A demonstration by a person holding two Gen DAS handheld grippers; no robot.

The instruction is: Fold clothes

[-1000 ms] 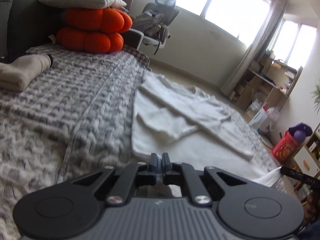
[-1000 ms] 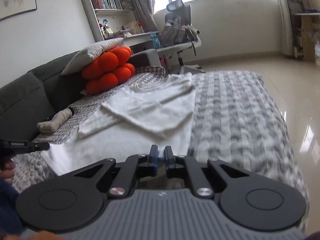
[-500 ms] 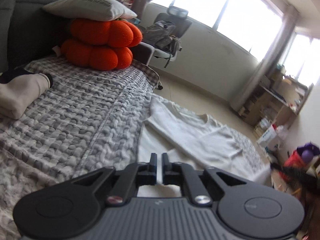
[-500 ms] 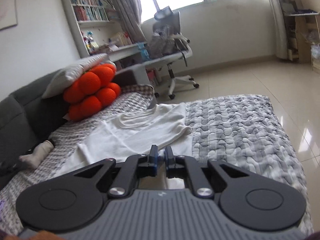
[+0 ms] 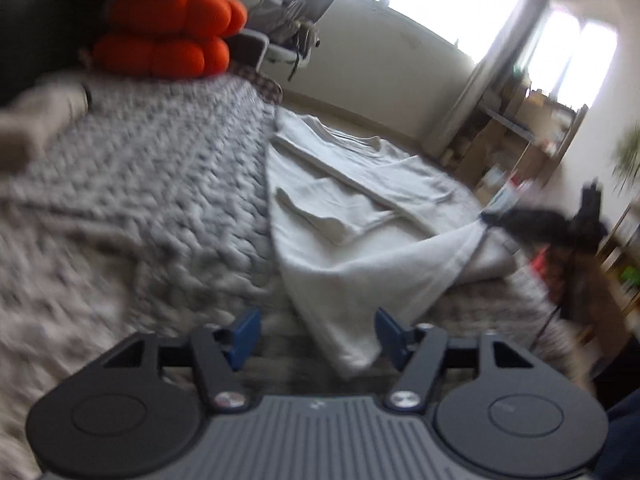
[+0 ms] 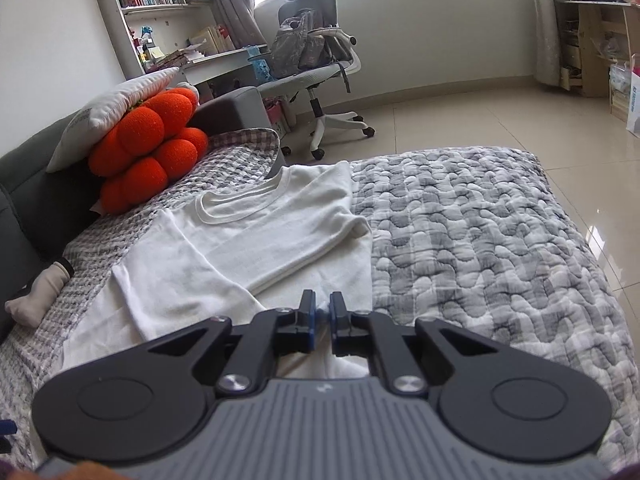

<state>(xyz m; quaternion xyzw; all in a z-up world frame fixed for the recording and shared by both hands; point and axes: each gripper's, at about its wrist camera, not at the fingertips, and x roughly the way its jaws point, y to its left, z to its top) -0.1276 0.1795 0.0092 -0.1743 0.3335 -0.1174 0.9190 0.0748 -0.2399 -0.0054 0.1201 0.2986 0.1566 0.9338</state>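
Left wrist view: your left gripper (image 5: 316, 334) stands wide apart and holds nothing. The white shirt (image 5: 360, 216) lies on the grey blanket (image 5: 140, 184), its long axis running away from you; its near hem corner hangs just ahead between the fingers, so this hand is nearest it. Off to the right your right gripper (image 5: 486, 216) has a hem corner pinched and lifted.

Right wrist view: the right gripper (image 6: 322, 320) is nearly closed on white cloth — the shirt (image 6: 256, 240) stretches ahead, collar far, sleeves folded in.

A white shirt (image 6: 256, 236) lies on a grey-and-white patterned blanket (image 6: 472, 240); the cushion (image 6: 144, 160) is bright orange, the sofa (image 6: 24, 200) dark grey.
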